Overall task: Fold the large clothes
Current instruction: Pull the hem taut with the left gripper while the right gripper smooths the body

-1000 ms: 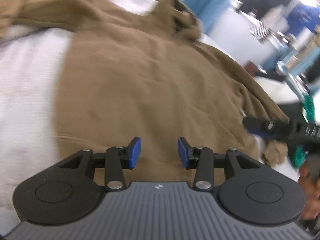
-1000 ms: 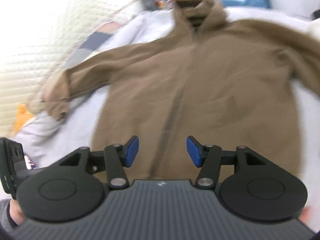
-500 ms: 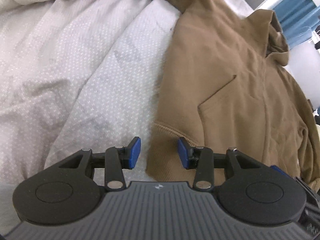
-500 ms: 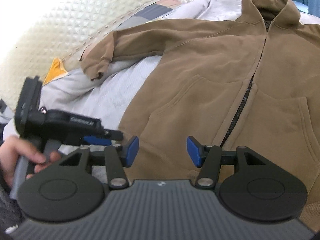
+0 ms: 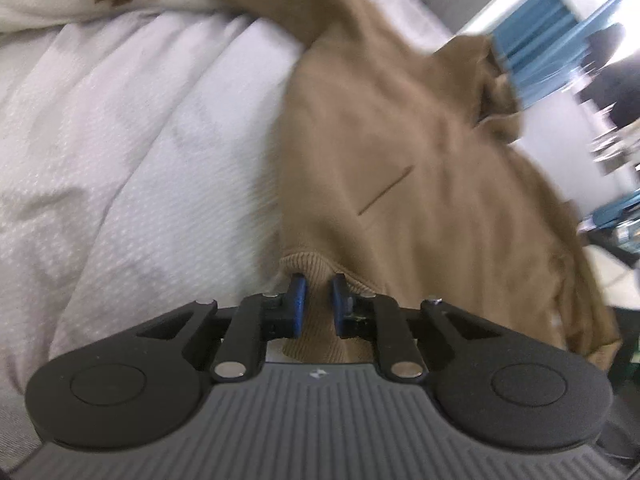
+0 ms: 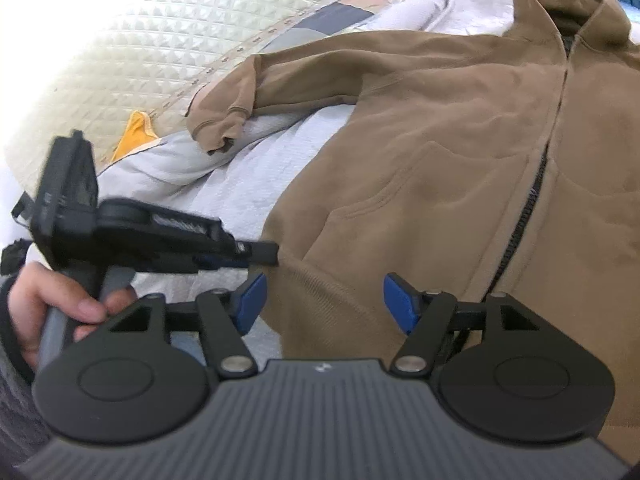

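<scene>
A brown zip-up hoodie [image 6: 460, 160] lies face up on a white bedspread [image 5: 120, 152], hood away from me, one sleeve [image 6: 280, 84] stretched out to the left. My left gripper [image 5: 318, 300] is shut on the ribbed hem corner [image 5: 308, 264] of the hoodie; it also shows in the right wrist view [image 6: 264, 254] pinching that corner. My right gripper [image 6: 323, 300] is open, its blue pads just above the hem, left of the zipper [image 6: 524, 224].
A quilted cream headboard [image 6: 160, 48] runs behind the bed at the upper left. A yellow cloth [image 6: 134, 132] lies beside it. Blue curtains [image 5: 532, 40] and room clutter stand beyond the bed's far side.
My left gripper has closed on the hoodie's hem corner. My right gripper has stayed open and moved closer to the hem.
</scene>
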Tool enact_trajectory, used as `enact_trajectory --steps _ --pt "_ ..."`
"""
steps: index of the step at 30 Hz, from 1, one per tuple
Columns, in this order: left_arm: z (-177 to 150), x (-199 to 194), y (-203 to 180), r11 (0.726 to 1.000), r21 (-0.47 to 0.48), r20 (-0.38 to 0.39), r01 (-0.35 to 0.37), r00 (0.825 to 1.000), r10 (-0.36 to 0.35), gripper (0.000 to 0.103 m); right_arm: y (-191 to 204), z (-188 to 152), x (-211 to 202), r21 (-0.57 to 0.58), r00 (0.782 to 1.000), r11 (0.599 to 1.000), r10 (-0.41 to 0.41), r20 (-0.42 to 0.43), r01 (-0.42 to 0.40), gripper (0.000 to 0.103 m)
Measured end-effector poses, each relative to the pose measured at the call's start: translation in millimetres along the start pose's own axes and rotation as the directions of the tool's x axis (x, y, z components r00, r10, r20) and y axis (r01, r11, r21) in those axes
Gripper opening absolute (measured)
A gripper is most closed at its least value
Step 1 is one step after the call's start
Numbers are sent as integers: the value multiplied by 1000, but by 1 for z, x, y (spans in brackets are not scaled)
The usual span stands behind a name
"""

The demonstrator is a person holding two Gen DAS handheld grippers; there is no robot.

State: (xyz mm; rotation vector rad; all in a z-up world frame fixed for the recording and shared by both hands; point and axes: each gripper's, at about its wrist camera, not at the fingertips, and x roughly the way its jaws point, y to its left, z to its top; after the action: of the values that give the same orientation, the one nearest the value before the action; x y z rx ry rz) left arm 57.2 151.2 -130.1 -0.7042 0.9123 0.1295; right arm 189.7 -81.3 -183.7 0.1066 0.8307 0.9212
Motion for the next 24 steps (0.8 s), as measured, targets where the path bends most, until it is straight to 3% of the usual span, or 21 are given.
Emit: enact_trajectory --steps 3,5,8,14,15,16,17,19,22,23,24 --pt "5 -5 4 991 -46 27 124 992 -123 12 10 -2 5 -57 1000 998 24 -2 -24 67" --pt "7 -4 7 975 -78 45 209 978 -206 11 20 -3 11 -115 999 993 29 -17 -31 67" --pt "8 -1 9 941 -116 75 319 947 -312 11 32 -6 22 -212 999 976 -43 -16 39 69" --pt "12 15 8 894 -140 93 425 905 -415 11 31 -10 44 -350 970 911 -242 -21 219 61" --pt "13 17 9 888 -144 94 437 899 -428 11 27 -9 45 -336 962 908 -271 -20 249 42" --pt "12 18 10 881 -150 94 448 894 -439 11 21 -6 44 -312 956 911 -292 -23 271 30" --pt "13 21 11 873 -154 99 462 887 -451 11 15 -1 42 -273 960 926 -278 -26 261 29" --pt "15 23 13 860 -157 113 486 874 -473 11 2 8 33 -166 973 960 -232 -16 226 16" --pt "14 26 15 844 -168 119 509 860 -496 18 -11 19 22 -61 981 979 -195 18 196 14" --pt "13 27 15 838 -171 116 518 855 -505 26 -15 22 18 -23 984 985 -173 31 173 14" --pt "13 29 16 833 -175 111 524 852 -512 41 -20 25 14 15 987 988 -153 47 153 14"
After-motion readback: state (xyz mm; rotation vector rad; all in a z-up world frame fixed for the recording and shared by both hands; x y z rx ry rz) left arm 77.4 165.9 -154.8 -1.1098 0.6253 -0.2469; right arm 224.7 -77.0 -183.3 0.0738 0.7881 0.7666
